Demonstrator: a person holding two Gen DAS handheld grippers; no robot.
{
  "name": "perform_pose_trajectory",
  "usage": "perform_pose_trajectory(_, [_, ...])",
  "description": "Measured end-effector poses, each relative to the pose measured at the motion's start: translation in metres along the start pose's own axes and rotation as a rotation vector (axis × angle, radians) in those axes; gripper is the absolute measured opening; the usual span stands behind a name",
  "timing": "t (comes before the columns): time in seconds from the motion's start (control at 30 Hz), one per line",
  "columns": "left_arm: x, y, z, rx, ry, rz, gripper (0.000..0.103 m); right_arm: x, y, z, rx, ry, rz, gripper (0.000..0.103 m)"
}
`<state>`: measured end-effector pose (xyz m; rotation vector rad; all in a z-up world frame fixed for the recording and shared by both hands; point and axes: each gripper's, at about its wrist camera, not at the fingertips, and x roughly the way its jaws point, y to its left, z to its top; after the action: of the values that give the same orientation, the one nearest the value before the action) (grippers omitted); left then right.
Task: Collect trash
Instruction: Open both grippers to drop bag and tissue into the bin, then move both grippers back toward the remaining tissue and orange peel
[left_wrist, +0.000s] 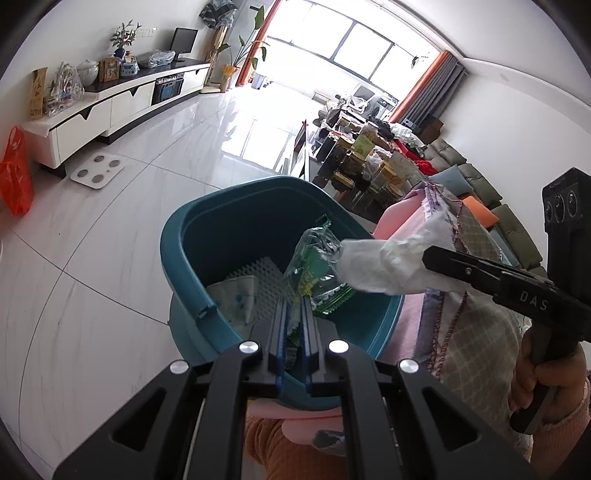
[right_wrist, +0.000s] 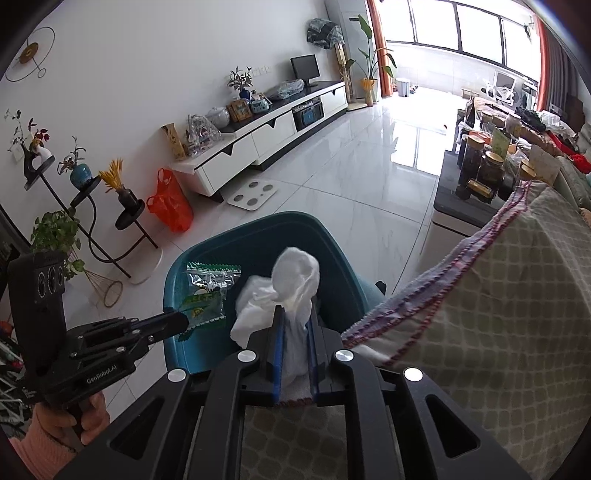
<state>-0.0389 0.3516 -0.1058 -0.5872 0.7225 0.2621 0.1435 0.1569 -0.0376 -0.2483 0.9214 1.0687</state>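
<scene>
Hanging over the open mouth of the teal bin, both pairs of tongs carry trash ready to drop. The left tongs are clenched on a clear snack wrapper with green print, which sticks up and forward from the tips and already sits inside the rim, above a white ridged piece and a printed paper scrap at the bottom. The right tongs grasp a crumpled white tissue; its wad runs lengthwise straight out from the tips. In the left wrist view the tissue reaches in from the right across the bin's rim, its free end touching or just beside the wrapper.

So the relation that matters is plain: the bin lies directly below and slightly ahead of both loads, and neither needs to travel further sideways. The left tongs look the deeper of the two, the wrapper lower in the bin; the tissue's grasped end seems to hang nearer the right rim, close to the checked cloth draped alongside. Releasing there, I judge, risks the tissue catching on that cloth edge unless it clears inward first.
</scene>
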Motion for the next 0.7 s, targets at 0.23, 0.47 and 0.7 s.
perform_pose_trajectory(0.23, [0.009,-0.002,0.001,0.003,0.009,-0.001,0.021,0.002,-0.002,0.000,0.033,0.001,0.022,0.029])
perform_pose_trajectory(0.47, [0.015,-0.010,0.002,0.003,0.009,-0.008,0.038,-0.009,-0.009,-0.003,0.062,-0.021,0.049,0.033])
perform_pose_trajectory(0.7, [0.007,-0.020,0.005,0.028,-0.029,-0.033,0.038,-0.038,-0.023,-0.014,0.085,-0.081,0.076,0.035])
